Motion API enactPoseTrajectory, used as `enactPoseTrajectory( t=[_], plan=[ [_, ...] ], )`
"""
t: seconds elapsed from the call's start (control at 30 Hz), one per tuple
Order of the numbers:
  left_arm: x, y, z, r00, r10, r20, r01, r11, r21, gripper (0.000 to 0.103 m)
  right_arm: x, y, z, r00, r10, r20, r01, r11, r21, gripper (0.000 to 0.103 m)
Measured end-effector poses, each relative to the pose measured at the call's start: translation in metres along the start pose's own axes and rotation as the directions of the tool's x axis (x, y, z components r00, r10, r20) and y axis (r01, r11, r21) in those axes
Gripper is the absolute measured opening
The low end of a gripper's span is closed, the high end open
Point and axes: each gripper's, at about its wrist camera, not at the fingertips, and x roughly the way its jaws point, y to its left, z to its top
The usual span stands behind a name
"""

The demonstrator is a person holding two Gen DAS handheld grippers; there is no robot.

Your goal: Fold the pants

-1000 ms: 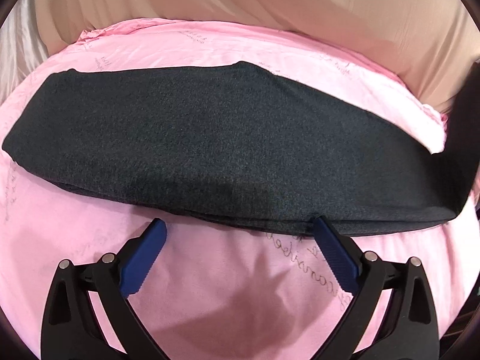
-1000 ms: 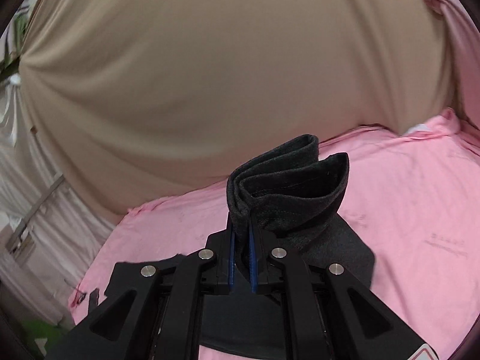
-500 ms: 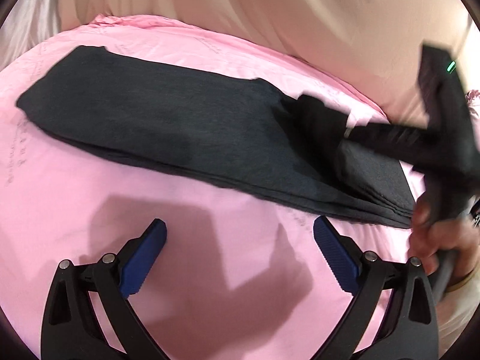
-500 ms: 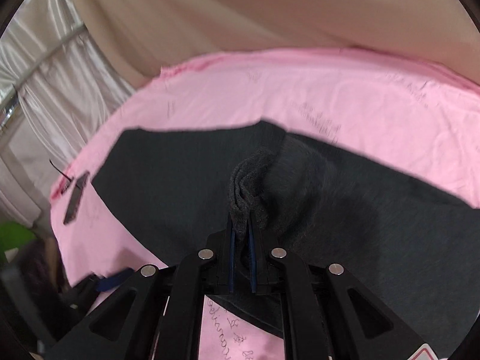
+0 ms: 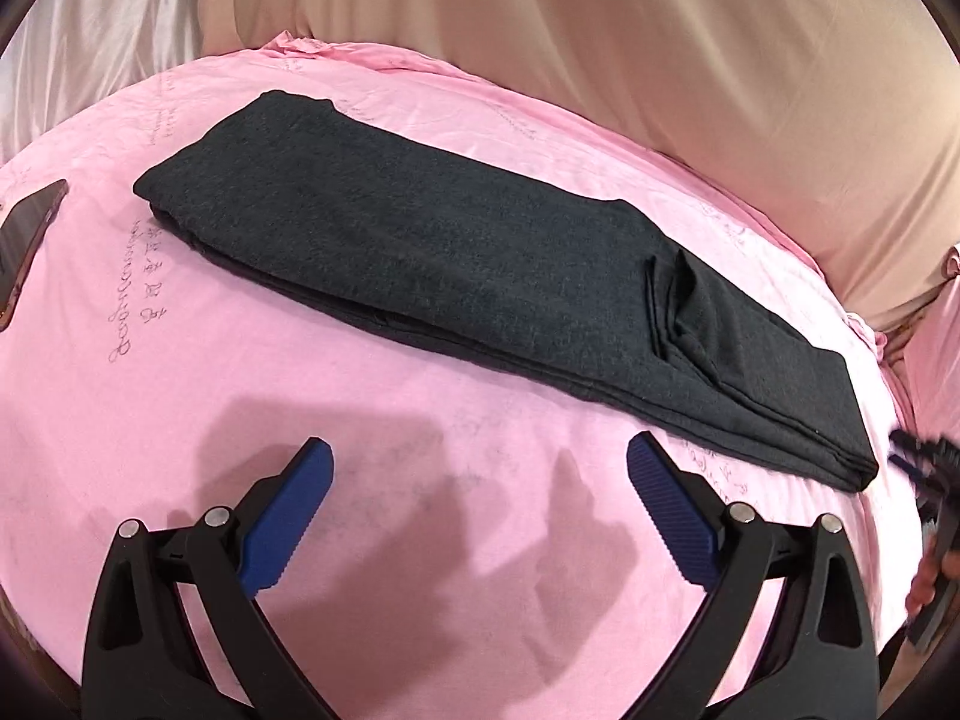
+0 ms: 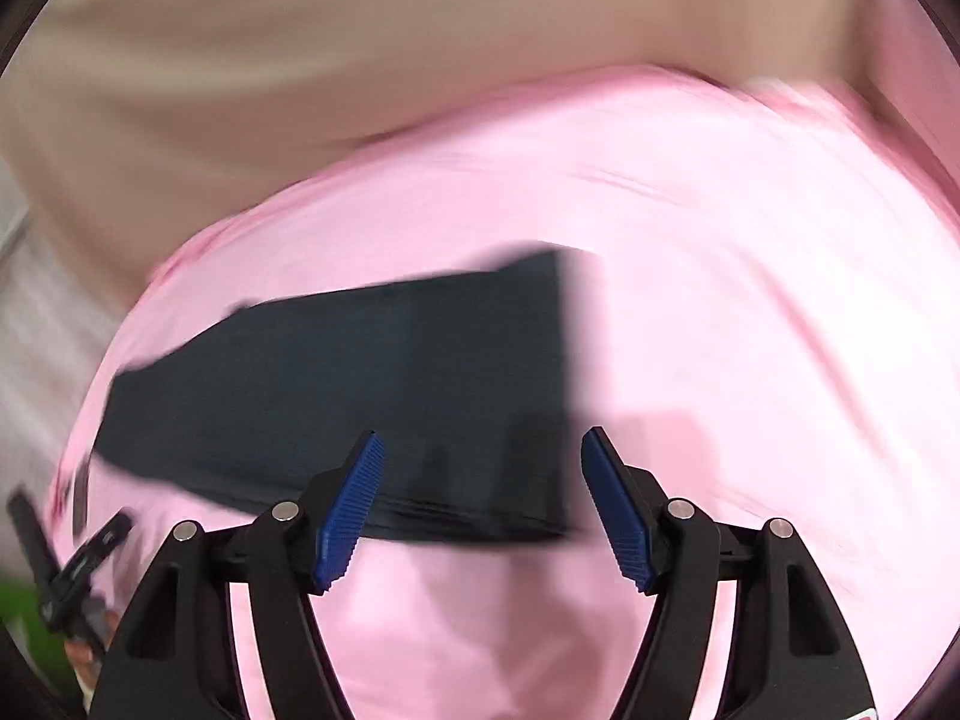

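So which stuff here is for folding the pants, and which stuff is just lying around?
For the job:
- dark grey pants, folded lengthwise on the pink sheet
- left gripper, open and empty
- right gripper, jaws just opened, nothing between them

Just lying about:
- phone at the sheet's left edge
- beige cloth behind

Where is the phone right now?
In the left wrist view, the phone lies at the far left edge on the pink sheet, left of the folded pants.
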Motion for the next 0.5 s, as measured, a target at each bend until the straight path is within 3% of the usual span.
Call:
enactPoseTrajectory(
  t=[0.1, 0.2, 0.3, 0.4, 0.5],
  plan=[
    [0.002, -0.011, 0.002, 1.0, 0.0, -0.009, 0.0, 1.0, -0.003, 0.096, 0.014, -0.029, -0.005, 0.991, 0.132, -0.022, -0.129, 0.986, 0.105, 0.068],
    [0.002, -0.022, 0.002, 0.999, -0.022, -0.037, 0.022, 1.0, -0.01, 0.096, 0.035, -0.029, -0.009, 0.975, 0.219, -0.043, -0.211, 0.968, 0.139, 0.068],
    [0.001, -0.03, 0.0, 0.998, -0.027, -0.057, 0.027, 1.0, -0.011, 0.096, 0.039, -0.018, -0.006, 0.973, 0.232, -0.02, -0.228, 0.967, 0.114, 0.068],
    [0.002, -0.037, -0.001, 0.998, 0.004, -0.066, -0.004, 1.0, 0.0, 0.096, 0.045, -0.01, -0.006, 0.95, 0.308, -0.046, -0.3, 0.946, 0.12, 0.063],
    [0.003, -0.041, 0.0, 0.997, 0.009, -0.074, -0.009, 1.0, -0.001, 0.096, 0.045, 0.0, -0.009, 0.967, 0.252, -0.034, -0.25, 0.966, 0.058, 0.06]
  ],
)
